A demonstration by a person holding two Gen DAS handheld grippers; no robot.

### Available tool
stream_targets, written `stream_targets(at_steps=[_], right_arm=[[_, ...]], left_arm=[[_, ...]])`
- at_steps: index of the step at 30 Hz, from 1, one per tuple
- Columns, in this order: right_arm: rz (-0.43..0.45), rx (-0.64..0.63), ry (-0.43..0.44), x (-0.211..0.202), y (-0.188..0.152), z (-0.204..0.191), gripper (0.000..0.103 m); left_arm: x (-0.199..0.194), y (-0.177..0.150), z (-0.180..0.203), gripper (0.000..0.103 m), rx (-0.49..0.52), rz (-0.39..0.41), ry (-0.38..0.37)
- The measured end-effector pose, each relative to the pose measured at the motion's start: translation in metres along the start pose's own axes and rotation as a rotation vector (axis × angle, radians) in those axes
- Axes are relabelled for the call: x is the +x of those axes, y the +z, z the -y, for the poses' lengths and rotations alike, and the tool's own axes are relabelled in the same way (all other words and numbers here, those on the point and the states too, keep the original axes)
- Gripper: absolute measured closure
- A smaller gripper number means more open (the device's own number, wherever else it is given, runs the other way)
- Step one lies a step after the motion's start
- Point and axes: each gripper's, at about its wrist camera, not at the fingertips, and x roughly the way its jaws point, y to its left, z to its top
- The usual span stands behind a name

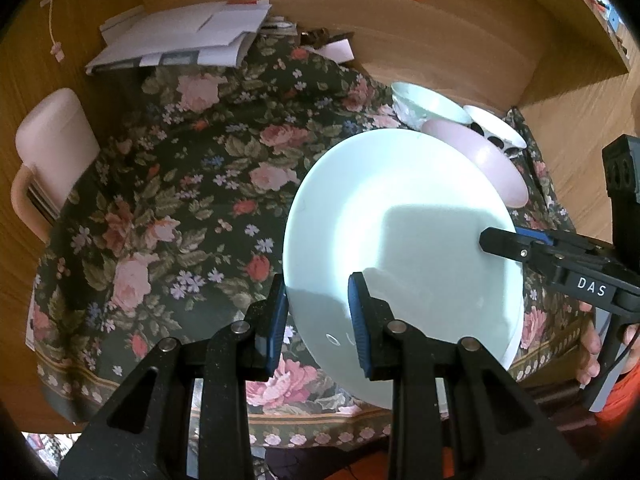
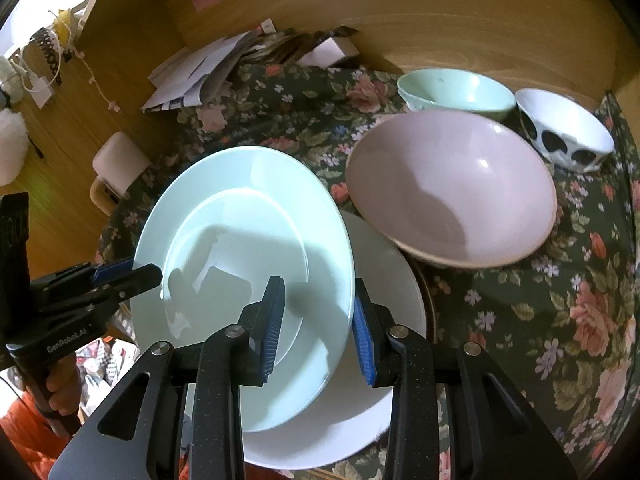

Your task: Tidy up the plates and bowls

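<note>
Both sets of jaws apart, straddling opposite rims of pale green plate [image 2: 244,216]: left gripper [image 1: 318,320], right gripper [image 2: 318,328]. Stacked on white plate [image 2: 384,312], beside pink bowl [image 2: 452,192], floral tablecloth [image 1: 160,200] beneath.

Home: floral tablecloth [image 2: 560,280], paper clutter [image 1: 180,36]
</note>
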Motion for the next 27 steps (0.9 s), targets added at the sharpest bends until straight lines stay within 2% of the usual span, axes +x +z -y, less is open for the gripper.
stream_targets(at_steps=[18,27], right_arm=[[-0.047,0.050,-0.007,0.012,-0.016,0.016,0.073],[-0.040,0.041,-0.024,0.010,-0.016,0.017,0.071]], left_arm=[[0.021,-0.007,0.007,0.074,0.004,-0.046,-0.005],[0.032,-0.003,0.009,0.074,0.020,-0.057,-0.006]])
